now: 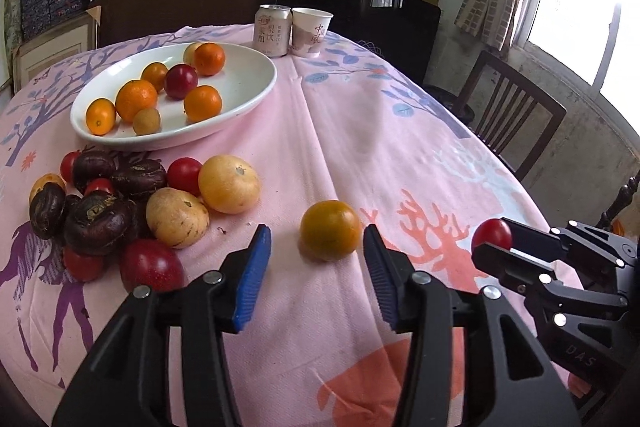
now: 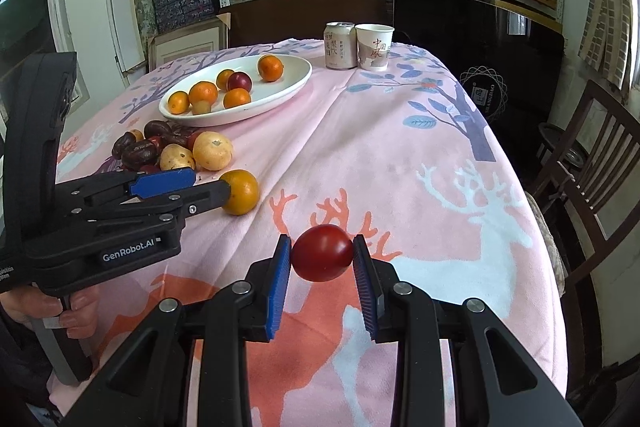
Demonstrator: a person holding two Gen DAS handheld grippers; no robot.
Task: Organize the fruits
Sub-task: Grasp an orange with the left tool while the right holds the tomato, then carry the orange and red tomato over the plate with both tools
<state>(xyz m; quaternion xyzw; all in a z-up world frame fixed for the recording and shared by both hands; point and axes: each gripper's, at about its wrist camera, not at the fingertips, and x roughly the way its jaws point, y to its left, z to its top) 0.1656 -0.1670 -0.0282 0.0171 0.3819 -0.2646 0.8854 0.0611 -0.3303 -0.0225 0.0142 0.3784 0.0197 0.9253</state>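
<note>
1. On the pink tablecloth point(image 1: 340, 131), a single orange fruit point(image 1: 331, 230) sits apart from the rest, directly ahead of the left gripper point(image 1: 316, 247).
2. Left gripper state: released. The blue pads point(image 1: 252, 275) stand to either side of the orange fruit with visible gaps; neither presses on it. In the right wrist view the same gripper point(image 2: 208, 185) reaches toward the fruit point(image 2: 240, 191) from the side, its near fingertip at the fruit's edge; contact cannot be confirmed.
3. Right gripper point(image 2: 322, 259) state: clenched on a red tomato point(image 2: 322, 258). Both pads bear on its flanks and it is held clear of the cloth. In the left wrist view this gripper point(image 1: 494, 239) is well to the right with the tomato point(image 1: 492, 234) at its tip.
4. Destination: the white plate point(image 1: 248, 87) lies beyond and to the left of the left gripper, already holding several oranges and a dark red fruit. A loose pile of dark fruits point(image 1: 96, 203), yellow fruits and tomatoes lies on the cloth between plate and gripper.
5. Governing relation: the orange fruit is near-round, so no long axis constrains the grasp. It lies between the left jaws and toward their tips; the left hand is the nearer one, and the right is occupied.
6. Judged next step: advance the left gripper slightly so the pads centre on the fruit, then close.
7. Risk: a tip-only grip may squeeze the round fruit forward and set it rolling.
</note>
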